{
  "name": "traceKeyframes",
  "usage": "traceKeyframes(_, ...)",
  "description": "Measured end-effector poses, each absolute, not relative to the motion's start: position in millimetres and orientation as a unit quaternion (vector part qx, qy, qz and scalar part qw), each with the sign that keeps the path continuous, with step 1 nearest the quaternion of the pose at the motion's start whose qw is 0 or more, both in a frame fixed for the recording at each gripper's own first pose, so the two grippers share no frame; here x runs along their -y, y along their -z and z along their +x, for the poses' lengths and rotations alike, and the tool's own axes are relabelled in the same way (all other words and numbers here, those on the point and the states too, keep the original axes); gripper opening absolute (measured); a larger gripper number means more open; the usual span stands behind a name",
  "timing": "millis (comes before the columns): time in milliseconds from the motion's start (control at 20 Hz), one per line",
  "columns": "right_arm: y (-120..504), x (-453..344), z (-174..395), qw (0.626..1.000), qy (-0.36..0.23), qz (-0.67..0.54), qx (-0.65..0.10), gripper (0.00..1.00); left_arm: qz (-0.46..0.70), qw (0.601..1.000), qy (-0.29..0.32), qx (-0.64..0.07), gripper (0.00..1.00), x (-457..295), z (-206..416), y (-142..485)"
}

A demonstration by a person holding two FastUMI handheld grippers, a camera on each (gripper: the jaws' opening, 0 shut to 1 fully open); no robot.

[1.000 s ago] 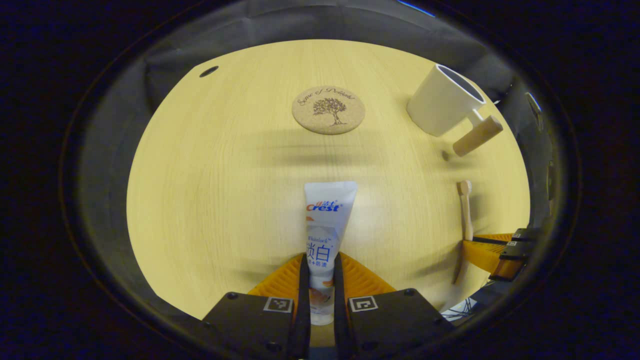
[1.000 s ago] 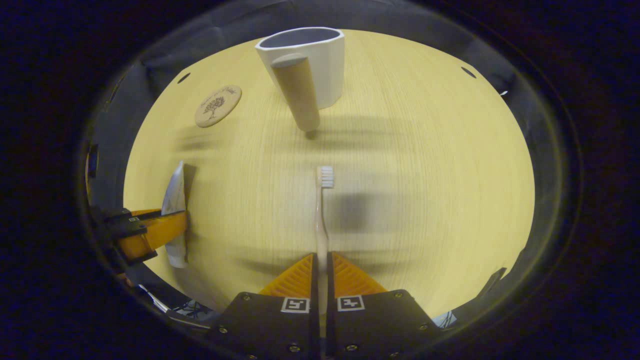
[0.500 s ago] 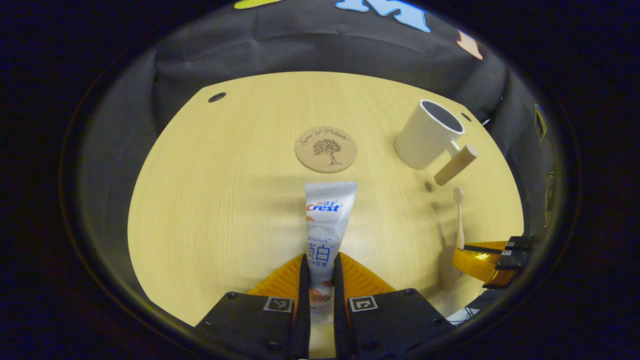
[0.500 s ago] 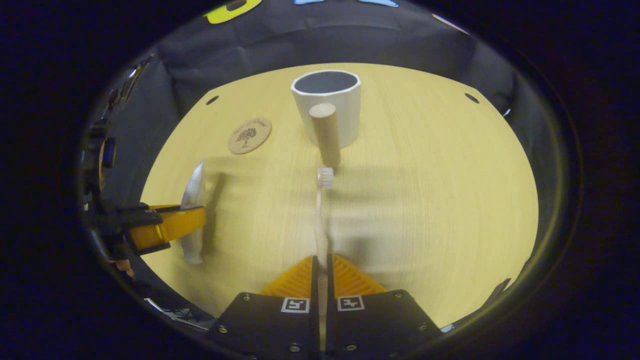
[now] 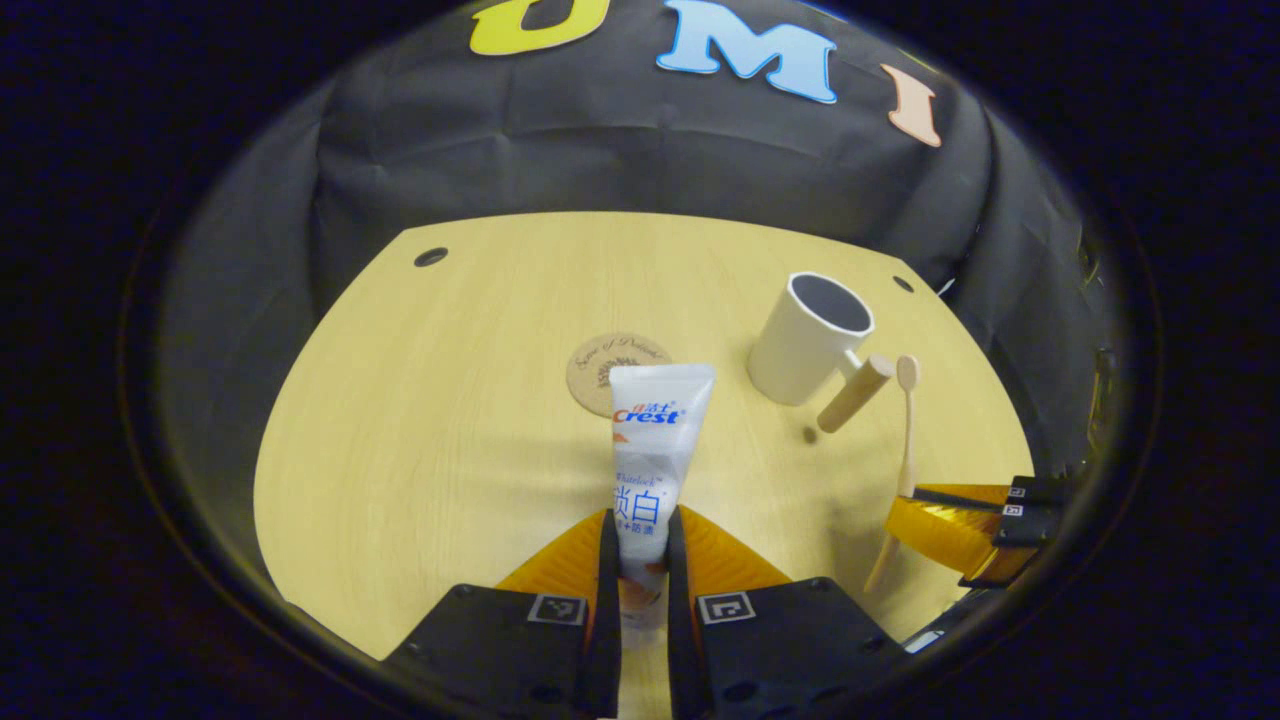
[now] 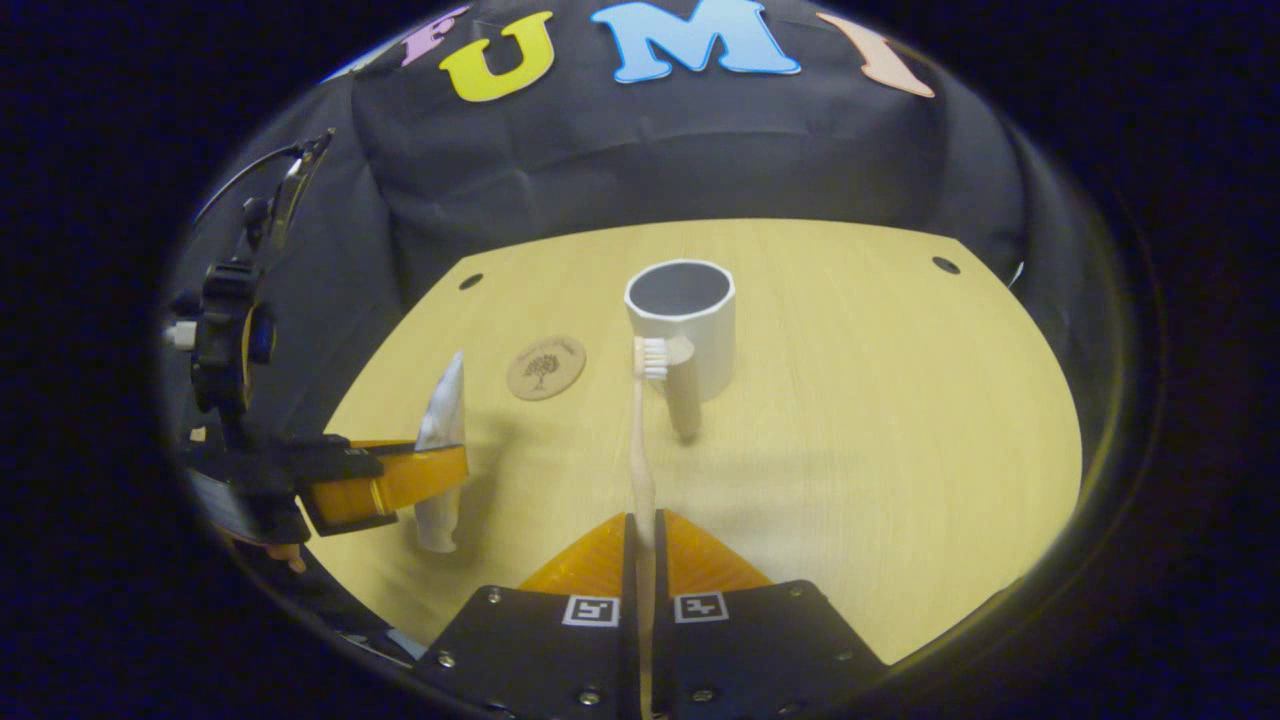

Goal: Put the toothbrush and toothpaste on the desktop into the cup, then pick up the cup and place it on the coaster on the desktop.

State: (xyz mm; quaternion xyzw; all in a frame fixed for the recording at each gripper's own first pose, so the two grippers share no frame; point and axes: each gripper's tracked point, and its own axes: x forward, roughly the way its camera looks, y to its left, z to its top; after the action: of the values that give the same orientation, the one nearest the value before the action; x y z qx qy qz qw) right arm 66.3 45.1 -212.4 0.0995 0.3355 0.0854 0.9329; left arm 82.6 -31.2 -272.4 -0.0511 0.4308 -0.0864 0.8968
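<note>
Toothpaste (image 5: 655,450): the tube is sitting at bottom centre of the left gripper view, pinched near its cap end between the two fingers of the left gripper (image 5: 637,540), which are closing tightly on it from both sides. The flat crimped end is pointing up the frame and overlapping the lower right edge of the coaster (image 5: 600,368). In the right gripper view the same tube (image 6: 440,455) is showing at lower left, held edge-on in that gripper (image 6: 400,478), clear of the desk.

Toothbrush (image 6: 640,440): it is running up the middle of the right gripper view, handle clamped between the fingers of the right gripper (image 6: 641,545), which are closing down to a thin slit around it. The bristle head is lying at mid-frame, in front of the cup's handle. In the left gripper view the toothbrush (image 5: 905,420) is standing at the right edge, held by the right gripper (image 5: 950,520), just right of the cup's handle.

Cup (image 6: 685,325): white, upright, resting on the desk (image 6: 900,420) just above centre, wooden handle facing the camera. In the left gripper view the cup (image 5: 805,335) is sitting right of centre.

Coaster (image 6: 545,367): round cork disc, lying flat left of the cup, apart from it.
</note>
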Motion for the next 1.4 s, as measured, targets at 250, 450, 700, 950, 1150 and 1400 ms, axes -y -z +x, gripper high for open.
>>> traceKeyframes(250, 165.0, -41.9, 85.9, 0.957, -0.09, 0.104, -0.255, 0.05, -0.07, 0.921, 0.099, -0.37, 0.27, 44.4, 105.8, 233.7)
traceKeyframes(450, 136.8, -32.8, 106.5, 0.968, -0.083, 0.118, -0.206, 0.05, -0.089, 0.936, 0.102, -0.326, 0.27, 53.2, 128.3, 205.8)
traceKeyframes(700, 100.5, -16.5, 140.6, 0.979, -0.073, 0.116, -0.151, 0.05, -0.104, 0.951, 0.108, -0.271, 0.26, 65.5, 158.4, 169.5)
traceKeyframes(950, 68.8, -6.0, 183.7, 0.988, -0.066, 0.105, -0.097, 0.05, -0.121, 0.959, 0.111, -0.231, 0.26, 63.5, 181.7, 138.1)
traceKeyframes(1150, 63.4, -4.0, 215.4, 0.991, -0.066, 0.096, -0.073, 0.05, -0.135, 0.963, 0.109, -0.208, 0.26, 58.7, 189.3, 121.1)
traceKeyframes(1400, 86.8, -5.2, 239.4, 0.993, -0.056, 0.07, -0.081, 0.05, -0.142, 0.963, 0.108, -0.201, 0.24, 57.7, 195.9, 116.7)
